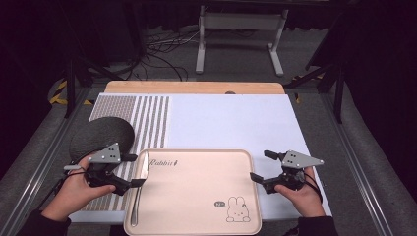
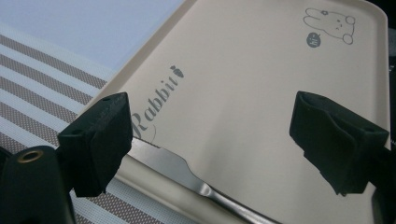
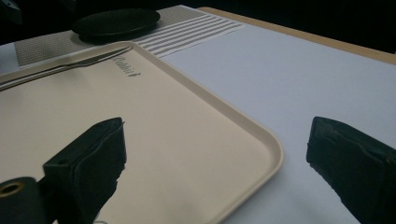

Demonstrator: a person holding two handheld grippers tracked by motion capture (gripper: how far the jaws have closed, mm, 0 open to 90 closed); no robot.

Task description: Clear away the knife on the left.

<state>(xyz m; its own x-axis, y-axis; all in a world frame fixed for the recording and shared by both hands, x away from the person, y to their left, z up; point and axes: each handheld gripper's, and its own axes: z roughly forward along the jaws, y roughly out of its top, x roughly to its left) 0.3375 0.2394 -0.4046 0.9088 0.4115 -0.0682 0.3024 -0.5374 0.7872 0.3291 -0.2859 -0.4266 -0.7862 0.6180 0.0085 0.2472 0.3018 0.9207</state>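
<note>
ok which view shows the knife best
The high view: the whole knife lies along the tray's left rim. The left gripper view shows part of its blade and handle; the right gripper view shows it far off.

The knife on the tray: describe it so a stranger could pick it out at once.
Start at the beige rectangular plastic tray with a rabbit drawing, at the table's near edge. Along the tray's left rim lies a slim silver metal table knife, blade pointing away from the person. It is the tray's sole shiny thing, unlike the dark round plate on the striped placemat.

Black tongs (image 1: 134, 170), grey three-cornered plates, dark sleeves
</note>
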